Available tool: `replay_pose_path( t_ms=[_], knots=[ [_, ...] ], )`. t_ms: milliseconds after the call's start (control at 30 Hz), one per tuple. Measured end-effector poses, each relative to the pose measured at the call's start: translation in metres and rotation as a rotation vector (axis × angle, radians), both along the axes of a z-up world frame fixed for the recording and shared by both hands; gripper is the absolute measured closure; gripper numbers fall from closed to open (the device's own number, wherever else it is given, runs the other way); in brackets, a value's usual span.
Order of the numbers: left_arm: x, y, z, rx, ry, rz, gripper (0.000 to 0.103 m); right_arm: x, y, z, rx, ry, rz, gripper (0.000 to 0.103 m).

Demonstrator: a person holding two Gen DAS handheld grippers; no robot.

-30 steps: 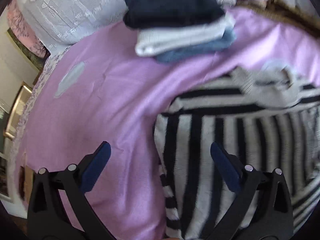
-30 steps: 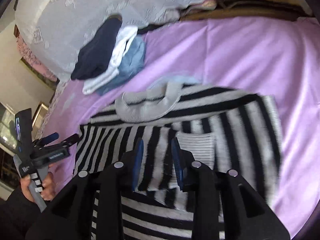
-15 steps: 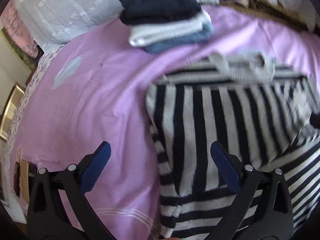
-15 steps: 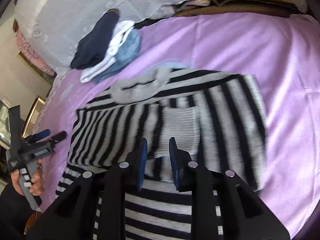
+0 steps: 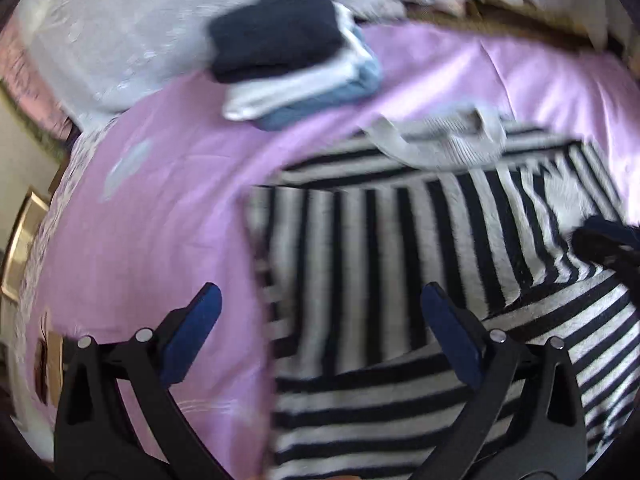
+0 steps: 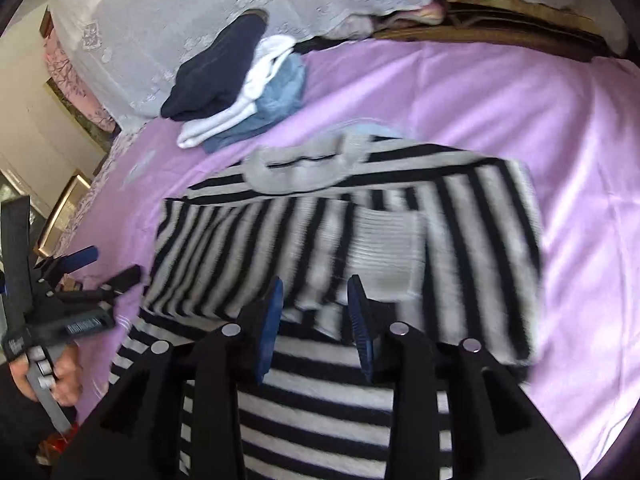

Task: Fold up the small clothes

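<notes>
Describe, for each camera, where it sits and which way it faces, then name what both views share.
Left wrist: on the left gripper, facing forward over the striped sweater's left edge; its fingers spread wide.
Right wrist: on the right gripper, above the sweater's near part; fingers narrowly apart, the left gripper and its hand at left.
Shared: sweater, folded clothes stack, purple sheet.

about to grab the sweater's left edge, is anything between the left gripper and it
Nothing visible does. The left gripper is open over the striped sweater's left edge, with only bare purple sheet beside it.
</notes>
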State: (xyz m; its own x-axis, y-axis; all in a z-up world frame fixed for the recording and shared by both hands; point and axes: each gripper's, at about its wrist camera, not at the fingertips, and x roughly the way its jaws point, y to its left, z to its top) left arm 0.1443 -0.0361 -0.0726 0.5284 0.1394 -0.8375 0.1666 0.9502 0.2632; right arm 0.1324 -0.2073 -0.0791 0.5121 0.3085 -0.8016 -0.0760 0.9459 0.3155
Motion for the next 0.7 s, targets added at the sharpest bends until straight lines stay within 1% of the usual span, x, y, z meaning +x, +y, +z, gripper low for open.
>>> replay_pose_path(
  t_ms=[33, 67, 100, 133, 167, 200, 233, 267, 300, 367, 433, 467, 533, 567, 600, 633, 667, 700],
  knots=[
    [0.004, -0.005, -0.013, 0.043, 0.02, -0.007, 0.002, 0.007, 0.004, -0.009, -0.029, 0.034, -0.002, 0.056],
    [0.009, -0.008, -0.029, 0.107, 0.047, -0.004, 0.002, 0.012, 0.005, -0.022, -0.051, 0.082, -0.009, 0.056],
    [0.009, -0.007, -0.041, 0.141, 0.065, 0.004, 0.002, 0.012, -0.003, -0.034, -0.009, 0.101, -0.021, 0.056],
    [0.005, 0.002, -0.041, 0.106, 0.059, 0.015, 0.002, 0.008, -0.009, -0.033, 0.024, 0.086, -0.032, 0.058],
    [0.003, 0.009, -0.035, 0.075, 0.051, 0.026, 0.002, 0.004, -0.016, -0.03, 0.042, 0.089, -0.041, 0.058],
    [0.002, 0.014, -0.028, 0.051, 0.044, 0.037, 0.002, 0.0, -0.022, -0.023, 0.028, 0.09, -0.065, 0.056],
    [0.004, 0.02, -0.017, 0.023, 0.02, 0.042, 0.002, -0.003, -0.026, -0.018, 0.026, 0.066, -0.078, 0.056],
    [0.007, 0.021, -0.008, 0.006, -0.007, 0.043, 0.002, -0.002, -0.031, -0.008, 0.048, 0.024, -0.085, 0.056],
    [0.014, 0.02, 0.001, -0.002, -0.031, 0.05, 0.002, 0.001, -0.033, -0.002, 0.061, 0.011, -0.094, 0.056],
    [0.034, 0.017, 0.01, -0.014, -0.04, 0.065, 0.002, 0.018, -0.035, 0.005, 0.094, 0.018, -0.119, 0.056],
    [0.054, 0.014, 0.007, -0.012, -0.026, 0.088, 0.002, 0.032, -0.034, 0.004, 0.092, 0.025, -0.124, 0.056],
    [0.065, 0.014, 0.0, 0.005, -0.009, 0.098, 0.002, 0.043, -0.032, -0.002, 0.066, 0.046, -0.125, 0.056],
    [0.085, 0.018, -0.025, 0.082, 0.054, 0.122, 0.002, 0.06, -0.032, -0.023, 0.042, 0.13, -0.124, 0.056],
    [0.088, 0.019, -0.038, 0.127, 0.083, 0.141, 0.002, 0.066, -0.035, -0.036, 0.055, 0.164, -0.122, 0.056],
    [0.091, 0.023, -0.048, 0.126, 0.108, 0.139, 0.002, 0.066, -0.038, -0.037, 0.077, 0.146, -0.123, 0.056],
    [0.088, 0.029, -0.047, 0.078, 0.085, 0.144, 0.002, 0.066, -0.042, -0.036, 0.1, 0.135, -0.122, 0.056],
    [0.085, 0.033, -0.044, 0.057, 0.08, 0.152, 0.002, 0.065, -0.044, -0.033, 0.118, 0.134, -0.125, 0.056],
    [0.08, 0.036, -0.038, 0.041, 0.088, 0.156, 0.002, 0.058, -0.049, -0.026, 0.126, 0.11, -0.142, 0.056]
  ],
)
